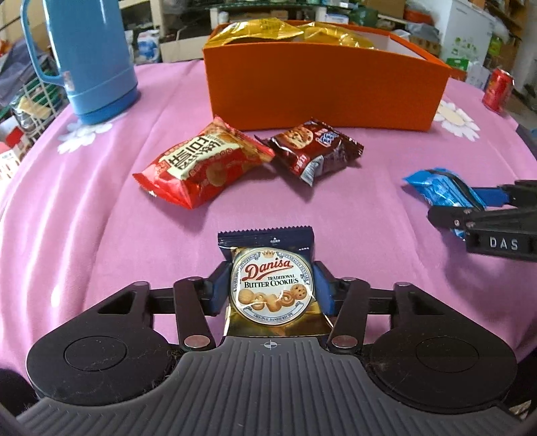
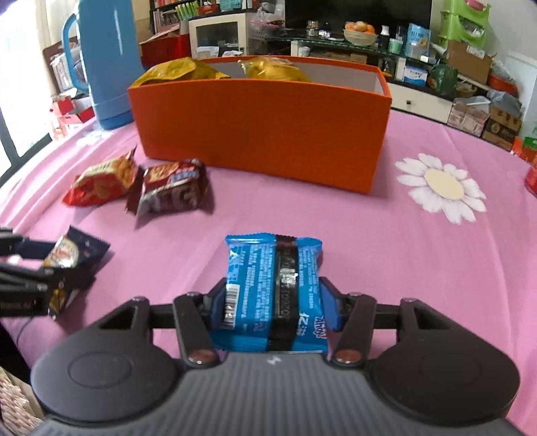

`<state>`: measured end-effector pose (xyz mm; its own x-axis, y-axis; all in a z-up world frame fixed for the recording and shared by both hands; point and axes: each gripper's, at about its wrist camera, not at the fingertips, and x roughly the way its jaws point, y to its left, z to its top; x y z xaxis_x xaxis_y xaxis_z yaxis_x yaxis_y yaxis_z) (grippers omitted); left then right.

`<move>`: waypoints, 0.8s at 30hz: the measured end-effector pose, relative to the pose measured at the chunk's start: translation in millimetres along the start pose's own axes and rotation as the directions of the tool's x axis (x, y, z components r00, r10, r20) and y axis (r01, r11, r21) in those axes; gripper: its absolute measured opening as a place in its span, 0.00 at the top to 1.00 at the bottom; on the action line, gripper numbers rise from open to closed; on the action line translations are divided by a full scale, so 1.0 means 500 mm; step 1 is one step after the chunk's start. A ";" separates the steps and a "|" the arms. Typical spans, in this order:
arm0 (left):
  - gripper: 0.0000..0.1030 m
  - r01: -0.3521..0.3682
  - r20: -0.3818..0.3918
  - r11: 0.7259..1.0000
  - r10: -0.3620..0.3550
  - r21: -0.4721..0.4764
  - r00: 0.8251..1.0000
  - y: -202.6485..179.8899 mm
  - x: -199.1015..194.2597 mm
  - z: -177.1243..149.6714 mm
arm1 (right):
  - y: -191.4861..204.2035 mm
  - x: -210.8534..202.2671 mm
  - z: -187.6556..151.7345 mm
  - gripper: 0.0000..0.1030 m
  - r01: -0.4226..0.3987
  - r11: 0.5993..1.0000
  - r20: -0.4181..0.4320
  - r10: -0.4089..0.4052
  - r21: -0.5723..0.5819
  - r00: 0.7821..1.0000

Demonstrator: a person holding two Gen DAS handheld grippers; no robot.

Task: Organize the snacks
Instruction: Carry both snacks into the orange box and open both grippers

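My left gripper [image 1: 272,288] is shut on a Danisa butter cookie packet [image 1: 272,285], just above the pink tablecloth. My right gripper [image 2: 273,302] is shut on a blue cookie packet [image 2: 273,285]; it also shows at the right of the left wrist view [image 1: 439,193]. The left gripper and its packet [image 2: 67,258] show at the left of the right wrist view. A red snack bag [image 1: 204,164] and a brown cookie packet [image 1: 315,151] lie in front of the orange box [image 1: 322,87], which holds gold bags [image 1: 265,30].
A tall blue thermos jug [image 1: 87,57] stands at the back left of the table. A red can [image 1: 498,89] stands at the far right edge. The pink cloth [image 1: 100,218] has white daisy prints [image 2: 439,184]. Cluttered shelves and boxes lie beyond the table.
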<state>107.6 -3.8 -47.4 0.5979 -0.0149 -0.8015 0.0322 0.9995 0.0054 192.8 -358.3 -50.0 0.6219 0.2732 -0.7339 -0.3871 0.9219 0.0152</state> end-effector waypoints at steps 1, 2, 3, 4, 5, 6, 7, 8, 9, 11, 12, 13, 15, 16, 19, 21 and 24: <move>0.55 -0.004 -0.002 1.000 0.004 -0.005 1.000 0.001 0.001 -0.001 | 0.000 0.000 -0.001 0.36 -0.009 1.000 0.000 0.009 0.008 1.000; 0.42 -0.014 -0.009 1.000 0.014 -0.005 1.000 0.001 0.003 -0.002 | -0.001 0.003 0.002 0.32 -0.016 1.000 -0.002 0.016 0.012 1.000; 0.40 -0.030 -0.010 1.000 0.030 -0.006 0.999 0.002 0.004 -0.004 | -0.004 0.007 0.006 0.32 -0.012 1.000 -0.002 0.012 0.019 1.000; 0.38 -0.034 -0.005 0.999 0.034 -0.007 0.999 0.003 0.004 -0.006 | -0.005 0.012 0.010 0.31 -0.007 1.000 0.000 0.007 0.023 1.000; 0.40 -0.029 -0.003 1.000 0.029 -0.011 1.000 0.006 0.005 -0.007 | -0.006 0.015 0.013 0.31 -0.004 1.000 0.002 0.004 0.019 1.000; 0.43 -0.013 -0.003 1.000 0.013 -0.026 1.000 0.009 0.006 -0.007 | -0.003 0.017 0.013 0.31 0.004 1.000 0.005 -0.004 0.008 1.000; 0.58 -0.009 0.003 1.000 0.009 -0.028 1.000 0.011 0.005 -0.006 | -0.001 0.016 0.011 0.32 0.004 1.000 0.008 -0.004 0.007 1.000; 0.77 0.000 0.012 1.000 0.000 -0.016 1.000 0.012 0.003 -0.003 | -0.001 0.012 0.008 0.36 0.000 1.000 0.007 0.000 0.007 1.000; 0.79 0.014 0.002 1.000 -0.014 -0.008 1.000 0.012 0.001 0.003 | -0.002 0.006 0.007 0.50 0.004 1.000 0.006 -0.004 0.003 1.000; 0.82 0.038 -0.004 0.999 -0.038 -0.026 0.999 0.020 -0.006 0.007 | -0.010 -0.012 0.001 0.50 -0.009 0.999 -0.003 0.009 0.047 1.000; 0.83 0.055 0.004 0.998 -0.055 -0.044 0.998 0.026 -0.016 0.008 | -0.019 -0.027 -0.005 0.50 -0.035 0.994 0.009 0.035 0.100 0.999; 0.82 0.069 0.017 0.996 -0.068 -0.054 0.998 0.031 -0.027 0.011 | -0.025 -0.042 -0.008 0.50 -0.051 0.990 0.023 0.048 0.132 0.999; 0.82 0.096 0.048 0.993 -0.093 -0.062 0.994 0.039 -0.052 0.030 | -0.030 -0.081 0.000 0.50 -0.070 0.984 0.070 0.059 0.164 0.996; 0.82 0.105 0.067 0.992 -0.100 -0.067 0.993 0.043 -0.063 0.045 | -0.033 -0.101 0.015 0.50 -0.086 0.981 0.100 0.070 0.174 0.993; 0.82 0.152 0.139 0.985 -0.140 -0.080 0.980 0.056 -0.086 0.125 | -0.043 -0.137 0.092 0.50 -0.120 0.979 0.197 0.086 0.167 0.977; 0.82 0.164 0.183 0.983 -0.147 -0.082 0.972 0.058 -0.090 0.198 | -0.050 -0.135 0.156 0.49 -0.110 0.985 0.246 0.074 0.135 0.966; 0.82 0.170 0.249 0.983 -0.148 -0.067 0.957 0.046 -0.068 0.323 | -0.065 -0.091 0.259 0.49 -0.055 0.996 0.294 0.031 0.076 0.955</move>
<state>217.2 15.2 76.6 0.7668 -0.1699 -0.6190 0.0794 0.9820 -0.1713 265.2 -365.2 70.8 0.7822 0.3699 -0.5014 -0.3679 0.9236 0.1074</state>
